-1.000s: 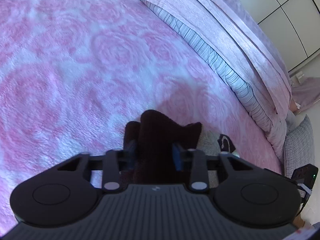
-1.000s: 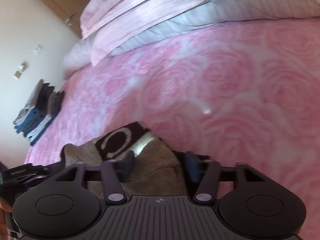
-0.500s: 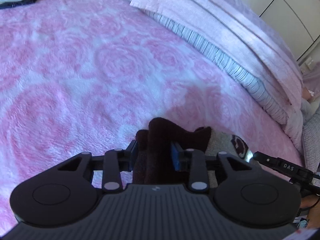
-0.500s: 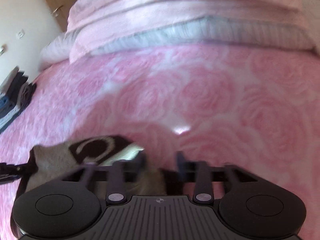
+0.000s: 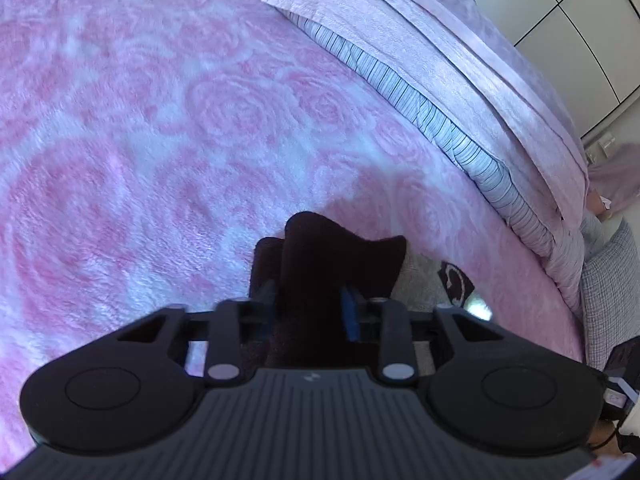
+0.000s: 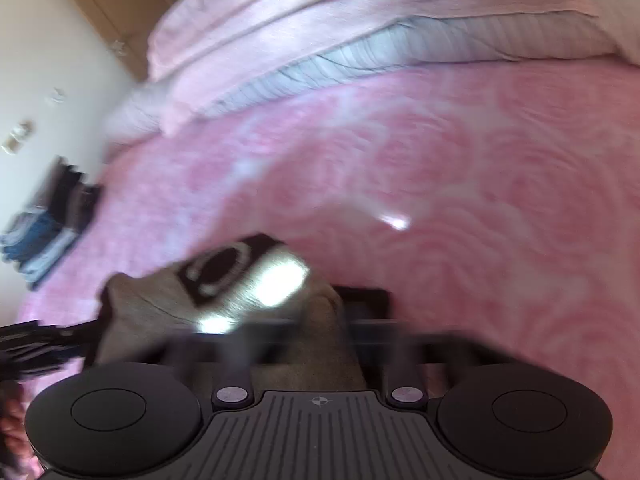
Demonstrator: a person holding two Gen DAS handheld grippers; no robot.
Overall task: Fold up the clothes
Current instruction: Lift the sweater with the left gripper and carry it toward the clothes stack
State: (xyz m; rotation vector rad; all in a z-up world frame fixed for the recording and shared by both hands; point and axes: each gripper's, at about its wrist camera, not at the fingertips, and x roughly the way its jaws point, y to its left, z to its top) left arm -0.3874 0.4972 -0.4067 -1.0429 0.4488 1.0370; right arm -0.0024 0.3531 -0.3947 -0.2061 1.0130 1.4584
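Bunched dark-brown and tan garment point(image 5: 336, 256), above pink bedspread

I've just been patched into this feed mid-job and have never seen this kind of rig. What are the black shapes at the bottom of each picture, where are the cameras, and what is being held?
There is no robot arm here. A person holds a hand-held two-finger gripper in each hand, and a fisheye camera on each looks forward along its fingers. The black ribbed shapes at the bottom are the grippers' own bodies.

In the left wrist view, the left gripper is shut on a bunched dark brown part of a garment. In the right wrist view, which is blurred, the right gripper appears shut on the beige part of that same garment, near its dark patch with a pale ring.

Under them lies a fluffy pink rose-patterned blanket on a bed, with pink pillows along one edge and a stack of folded clothes at the far side.
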